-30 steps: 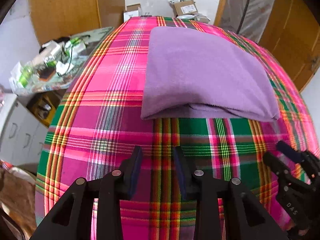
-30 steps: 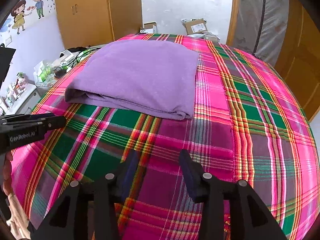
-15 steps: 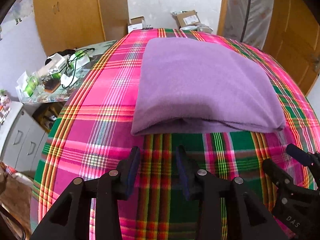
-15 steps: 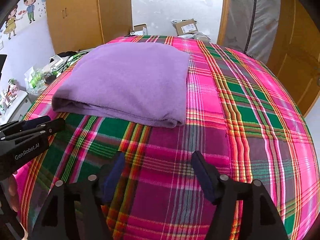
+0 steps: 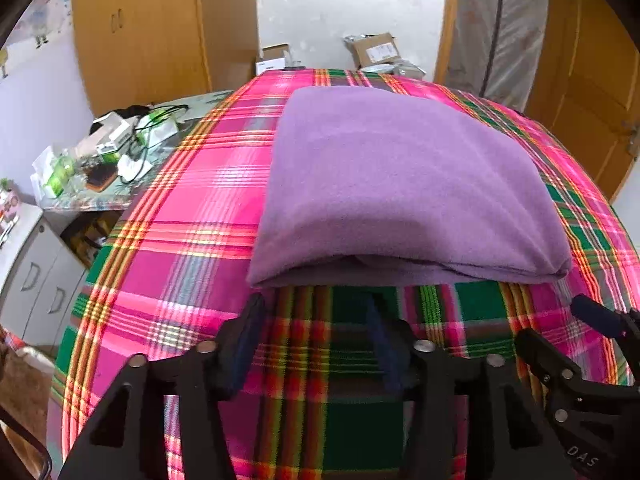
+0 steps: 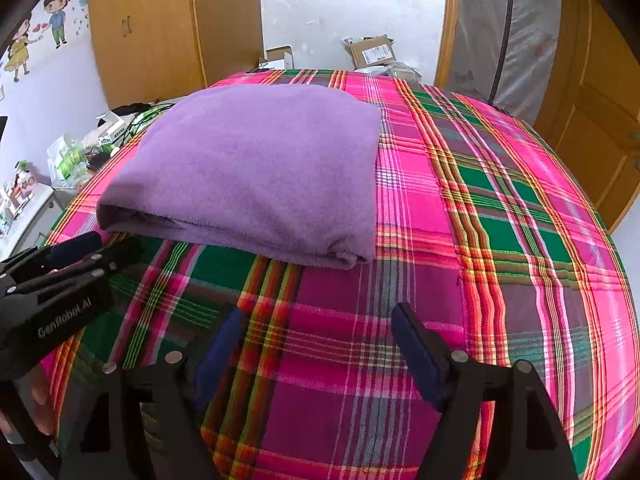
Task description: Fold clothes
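Observation:
A folded purple garment (image 5: 400,180) (image 6: 256,168) lies flat on the pink and green plaid bedspread (image 5: 192,216) (image 6: 500,240), with its open layered edge facing me. My left gripper (image 5: 314,308) hovers just short of the near left corner; its jaws are opening and only bedspread shows between them. In the right wrist view the left gripper (image 6: 92,248) has its tips close to that corner. My right gripper (image 6: 318,314) stands open and empty over the plaid, a little short of the garment's near right corner. It also shows at the edge of the left wrist view (image 5: 592,320).
A cluttered side table (image 5: 100,160) and a white cabinet (image 5: 32,280) stand left of the bed. A wooden wardrobe (image 5: 140,32), cardboard boxes (image 5: 376,50) and a wooden door (image 5: 592,100) lie beyond. A hand (image 6: 40,396) holds the left gripper.
Both grippers' jaws have spread wider, the right first and the left just now. The garment's near edge sits closer to the left fingertips. The garment itself has not moved.

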